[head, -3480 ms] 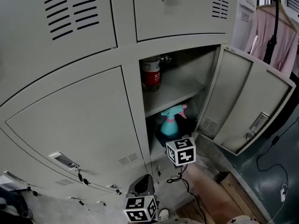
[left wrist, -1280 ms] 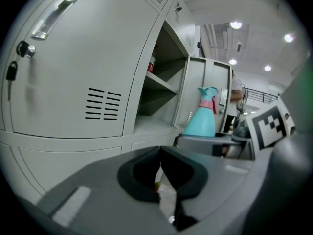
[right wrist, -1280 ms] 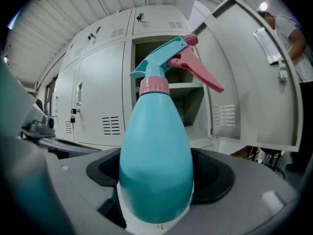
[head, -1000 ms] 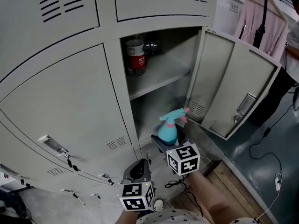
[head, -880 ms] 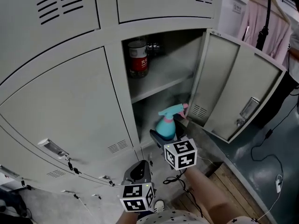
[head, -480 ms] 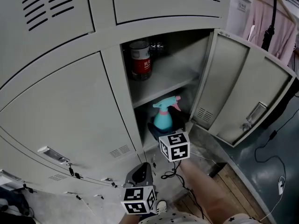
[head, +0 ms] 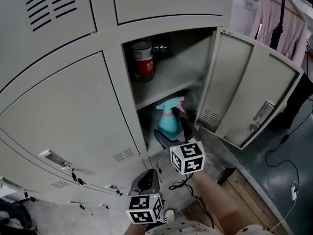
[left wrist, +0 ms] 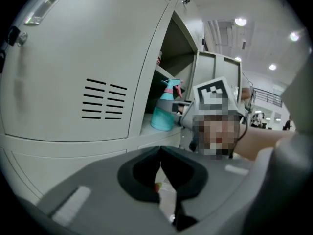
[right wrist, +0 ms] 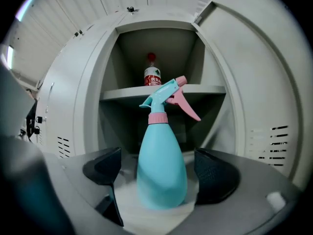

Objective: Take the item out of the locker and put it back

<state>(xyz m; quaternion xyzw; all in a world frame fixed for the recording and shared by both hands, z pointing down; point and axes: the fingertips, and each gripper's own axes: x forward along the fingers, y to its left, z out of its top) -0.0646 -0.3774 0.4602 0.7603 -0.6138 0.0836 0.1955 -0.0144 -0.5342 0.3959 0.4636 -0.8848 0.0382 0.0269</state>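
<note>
A teal spray bottle [head: 168, 120] with a pink trigger stands upright at the front of the open locker's lower compartment [head: 195, 104]. My right gripper [head: 175, 134] reaches in around it, jaws opening. In the right gripper view the bottle [right wrist: 161, 165] sits between the two pads with a gap on each side, so the right gripper [right wrist: 160, 173] is not pressing it. My left gripper [head: 146, 182] hangs low in front of the lockers. Its jaws meet, with nothing held, in the left gripper view [left wrist: 160, 158], where the bottle [left wrist: 164, 112] shows farther off.
A red can [head: 142, 62] stands on the upper shelf [head: 171, 84] above the bottle. The locker door [head: 249, 102] is swung open to the right. A closed locker door [head: 73, 116] is at left. Pink clothing [head: 288, 18] hangs at right; a cable [head: 283, 163] lies on the floor.
The right gripper carried the bottle from in front of the locker into the lower compartment and set it down. Its jaws have now spread away from the bottle. The left gripper has stayed put.
</note>
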